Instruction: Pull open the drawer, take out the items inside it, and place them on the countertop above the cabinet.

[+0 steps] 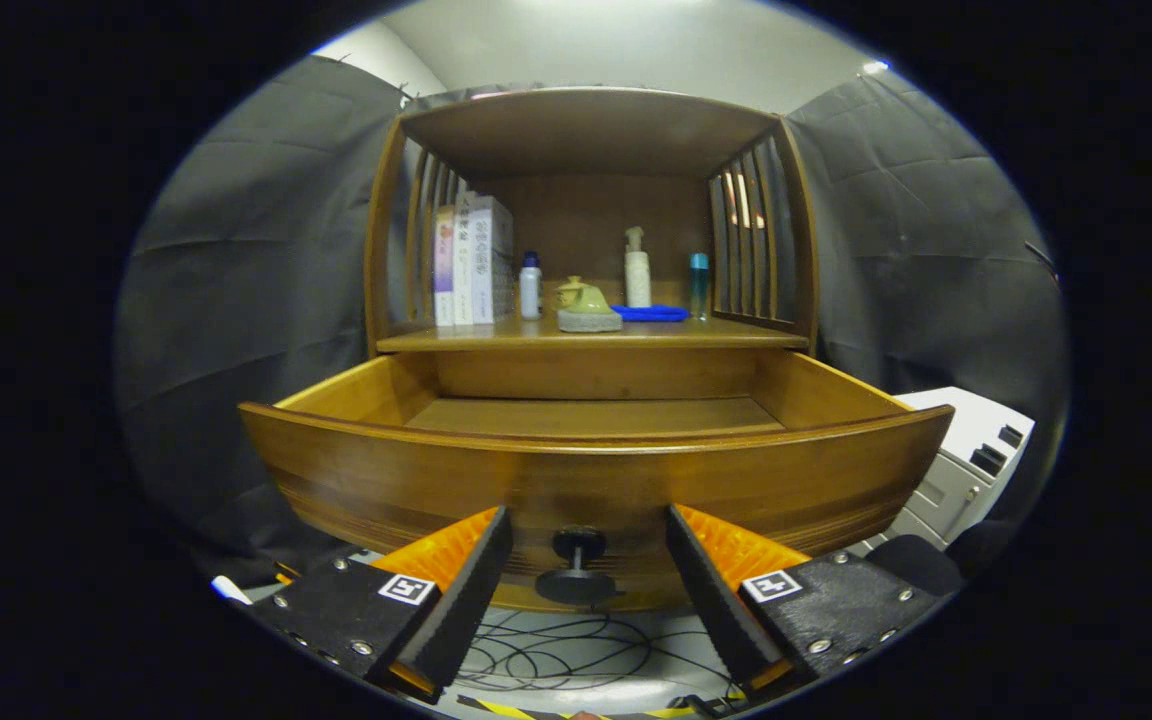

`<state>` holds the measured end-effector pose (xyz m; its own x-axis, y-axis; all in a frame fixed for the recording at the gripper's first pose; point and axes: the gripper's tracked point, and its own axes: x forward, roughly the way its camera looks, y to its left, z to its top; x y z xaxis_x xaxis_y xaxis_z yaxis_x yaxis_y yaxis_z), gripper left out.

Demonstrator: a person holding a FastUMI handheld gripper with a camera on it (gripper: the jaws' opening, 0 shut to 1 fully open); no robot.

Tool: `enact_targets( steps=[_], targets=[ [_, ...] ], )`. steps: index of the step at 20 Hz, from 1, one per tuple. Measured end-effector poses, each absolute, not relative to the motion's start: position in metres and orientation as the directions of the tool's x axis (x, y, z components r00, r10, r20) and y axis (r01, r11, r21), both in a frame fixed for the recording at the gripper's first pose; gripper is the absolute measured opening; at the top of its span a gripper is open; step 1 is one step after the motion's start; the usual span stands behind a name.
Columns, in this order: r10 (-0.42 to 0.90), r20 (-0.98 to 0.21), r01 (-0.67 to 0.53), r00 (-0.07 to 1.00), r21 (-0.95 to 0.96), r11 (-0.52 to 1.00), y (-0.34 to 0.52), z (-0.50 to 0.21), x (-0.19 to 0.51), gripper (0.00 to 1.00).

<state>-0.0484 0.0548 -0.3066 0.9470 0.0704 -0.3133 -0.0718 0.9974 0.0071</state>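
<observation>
The wooden drawer of the cabinet stands pulled out toward me. Its dark round knob sits between my fingers, with a gap on each side. My gripper is open, its fingers flanking the knob without touching it. The far part of the drawer floor is bare wood, and the drawer front hides the near part. On the countertop above stand books, a small white bottle, a green teapot-like piece, a flat blue item, a pump bottle and a teal bottle.
Slatted side panels and a wooden top enclose the shelf space above the countertop. Cables lie on the floor under the drawer. A white machine stands to the right of the cabinet. Black cloth walls surround the booth.
</observation>
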Motion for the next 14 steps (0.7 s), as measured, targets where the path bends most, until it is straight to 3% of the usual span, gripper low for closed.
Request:
enact_targets(
  steps=[14],
  targets=[
    [0.098,-0.316,-0.105,0.944,-0.008,0.994,0.044,-0.306,-0.02,0.95]
  ],
)
